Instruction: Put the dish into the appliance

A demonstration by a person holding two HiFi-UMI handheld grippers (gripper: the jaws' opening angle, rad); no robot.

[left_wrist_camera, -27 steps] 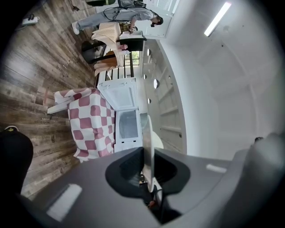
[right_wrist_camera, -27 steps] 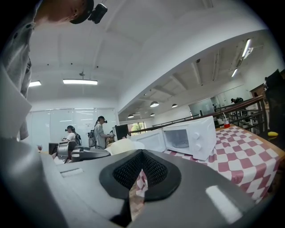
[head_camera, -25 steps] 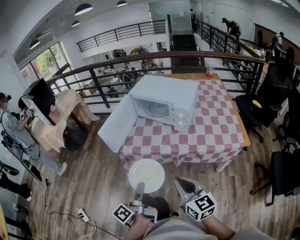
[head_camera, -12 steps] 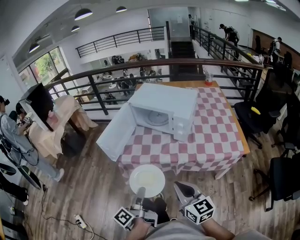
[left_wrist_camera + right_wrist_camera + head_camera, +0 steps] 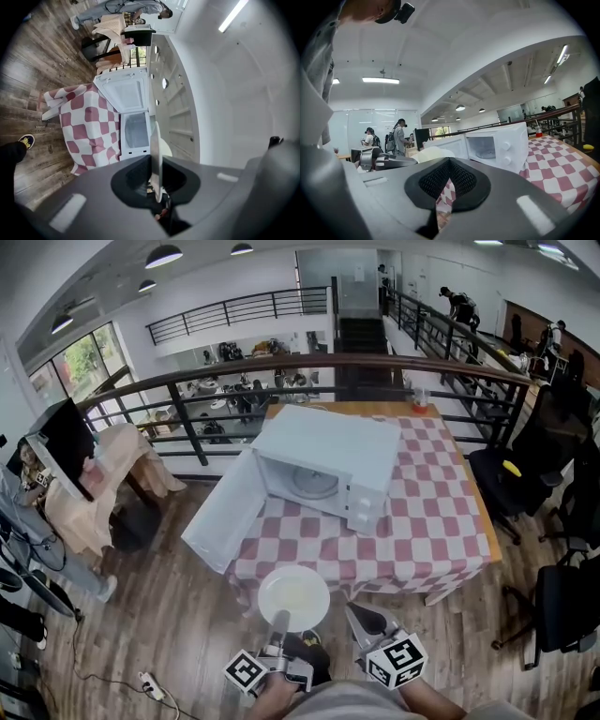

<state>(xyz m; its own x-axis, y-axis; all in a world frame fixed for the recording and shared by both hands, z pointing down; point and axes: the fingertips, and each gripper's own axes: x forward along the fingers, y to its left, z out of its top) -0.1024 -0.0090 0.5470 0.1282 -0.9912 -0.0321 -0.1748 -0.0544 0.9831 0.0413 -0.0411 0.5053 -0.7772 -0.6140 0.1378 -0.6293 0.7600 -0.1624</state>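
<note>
Left hand-held gripper (image 5: 279,622) is clamped on the near rim of the white plate (image 5: 293,596), held over the wooden floor (image 5: 169,615) just short of the counter (image 5: 422,512). Right hand-held gripper (image 5: 361,618), beside it, has its jaws together, empty. Farther off, the microwave (image 5: 323,465) stands on the counter, its door (image 5: 220,512) open.

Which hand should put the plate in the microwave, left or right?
Left. The left gripper is shut on the plate at its rim, and the microwave sits ahead on the table with its door open. The right gripper is shut and holds nothing.
</note>
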